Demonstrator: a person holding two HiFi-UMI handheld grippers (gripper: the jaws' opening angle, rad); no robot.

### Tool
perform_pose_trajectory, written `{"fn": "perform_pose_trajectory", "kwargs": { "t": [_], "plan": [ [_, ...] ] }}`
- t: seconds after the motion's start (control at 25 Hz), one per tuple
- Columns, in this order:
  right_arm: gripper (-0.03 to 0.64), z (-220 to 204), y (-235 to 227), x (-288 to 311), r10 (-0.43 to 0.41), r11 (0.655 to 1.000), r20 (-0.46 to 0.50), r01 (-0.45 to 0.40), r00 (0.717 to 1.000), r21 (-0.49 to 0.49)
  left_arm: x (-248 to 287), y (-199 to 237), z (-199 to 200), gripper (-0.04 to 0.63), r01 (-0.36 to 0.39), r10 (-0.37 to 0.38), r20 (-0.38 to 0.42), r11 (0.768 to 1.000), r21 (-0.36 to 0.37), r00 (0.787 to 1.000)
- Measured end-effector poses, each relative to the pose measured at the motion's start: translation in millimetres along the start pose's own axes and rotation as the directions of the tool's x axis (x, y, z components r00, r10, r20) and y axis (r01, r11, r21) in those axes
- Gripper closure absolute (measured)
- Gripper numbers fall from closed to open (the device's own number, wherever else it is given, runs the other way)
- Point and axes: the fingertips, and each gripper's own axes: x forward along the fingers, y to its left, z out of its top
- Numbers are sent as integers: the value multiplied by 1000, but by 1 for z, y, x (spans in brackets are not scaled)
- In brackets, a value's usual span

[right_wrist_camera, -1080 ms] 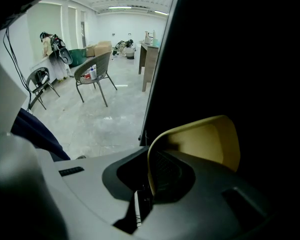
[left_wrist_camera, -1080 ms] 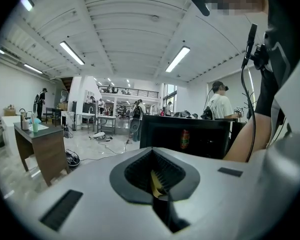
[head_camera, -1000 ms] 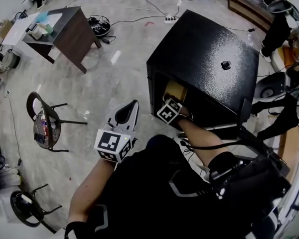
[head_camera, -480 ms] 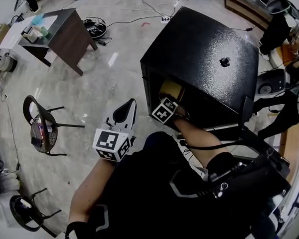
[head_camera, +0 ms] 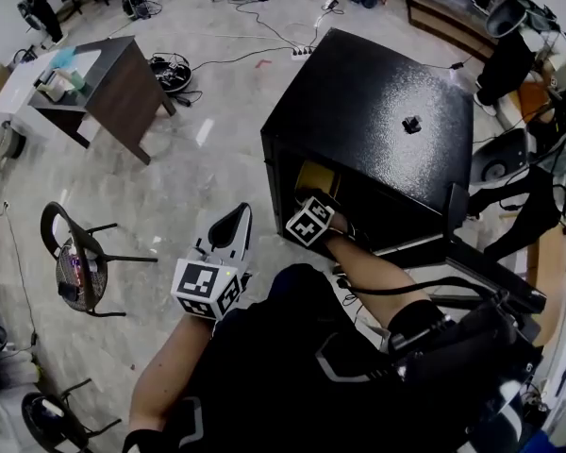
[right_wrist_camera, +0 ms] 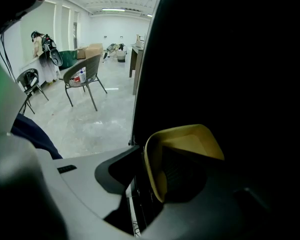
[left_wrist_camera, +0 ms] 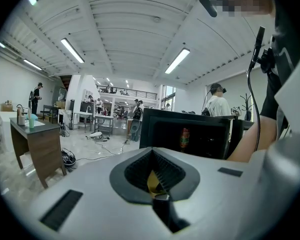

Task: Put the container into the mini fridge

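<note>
The black mini fridge (head_camera: 377, 111) stands on the floor with its door (head_camera: 481, 264) swung open to the right. A yellow container (head_camera: 313, 177) sits inside the opening at its left side. My right gripper (head_camera: 313, 196) reaches into the fridge. Its jaws have just been opening and stand apart around the container's near wall (right_wrist_camera: 152, 169), no longer pressing it. The container's rim (right_wrist_camera: 190, 134) rises beyond the right gripper (right_wrist_camera: 157, 176). My left gripper (head_camera: 234, 219) hovers shut outside the fridge, to its left, empty (left_wrist_camera: 152, 154).
A red can (left_wrist_camera: 184, 138) stands deeper in the fridge (left_wrist_camera: 190, 129). A dark wooden table (head_camera: 113, 83) is at the far left, chairs (head_camera: 75, 258) at the left. Cables and a power strip (head_camera: 302, 53) lie behind the fridge. People stand in the background.
The view has drifted, so the fridge sits a little higher and further left. Both grippers keep their places; the right one stays in the fridge opening.
</note>
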Motion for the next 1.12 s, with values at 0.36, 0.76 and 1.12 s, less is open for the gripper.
{"fn": "perform_pose_trajectory", "kwargs": {
  "t": [0.36, 0.76, 1.12],
  "plan": [
    [468, 33, 11, -77, -70, 992, 133, 55, 989, 113, -45, 5, 25, 589, 6, -6, 8, 1000, 10, 1000],
    [509, 60, 46, -186, -155, 955, 294, 67, 943, 290, -95, -25, 51, 589, 145, -148, 48, 988, 55, 988],
    [565, 78, 68, -300, -301, 894, 434, 94, 849, 437, -135, -39, 61, 589, 238, -240, 60, 970, 43, 969]
  ]
}}
